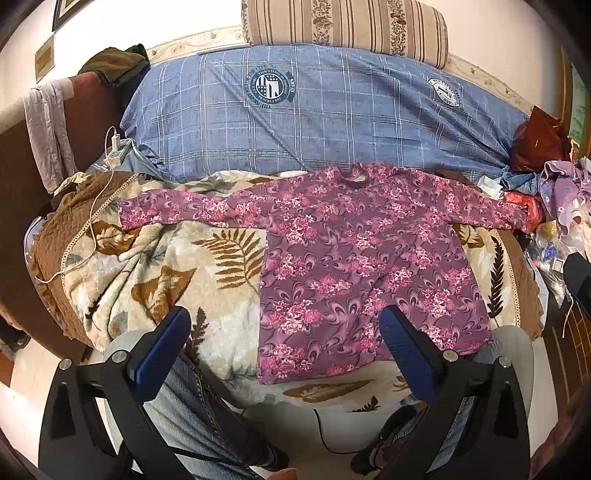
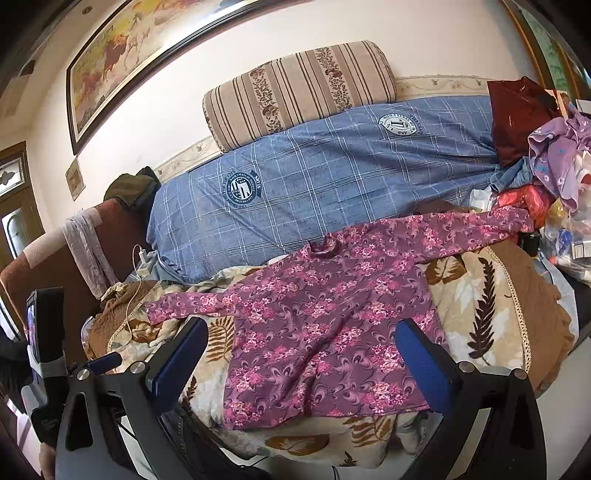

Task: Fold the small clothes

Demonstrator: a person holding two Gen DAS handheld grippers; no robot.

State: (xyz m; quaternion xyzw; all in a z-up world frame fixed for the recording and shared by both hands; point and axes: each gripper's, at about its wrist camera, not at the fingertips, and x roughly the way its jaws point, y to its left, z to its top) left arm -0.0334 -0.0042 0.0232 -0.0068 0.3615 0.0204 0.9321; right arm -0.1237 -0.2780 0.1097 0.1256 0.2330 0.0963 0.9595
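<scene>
**Purple top spread flat, both tools spread and empty**

Blue-padded fingers (image 1: 162, 350) of the left tool (image 1: 284, 354) fill the lower part of the left wrist view, spread wide with nothing between them. Behind them, in the centre of the frame, lies the top (image 1: 365, 266), purple with pink flowers. It is spread flat on a leaf-print blanket (image 1: 177, 266), collar toward the upper middle and both sleeves stretched out toward the left and right edges. Its hem sits at the lower centre, just beyond the fingertips, and the right finger overlaps its lower right corner in the picture; whether they touch cannot be told.

From the right wrist view, the right tool (image 2: 303, 358) is likewise spread and empty, its fingers (image 2: 424, 365) framing the lower half of the top (image 2: 332, 317).

Behind the top, across the upper middle of both views, lies a blue checked quilt (image 1: 314, 122), with a striped bolster (image 1: 343, 26) above it. A white charger cable (image 1: 92, 221) trails over the blanket at the left. Loose clothes and bags (image 1: 554, 177) are piled at the right edge.
</scene>
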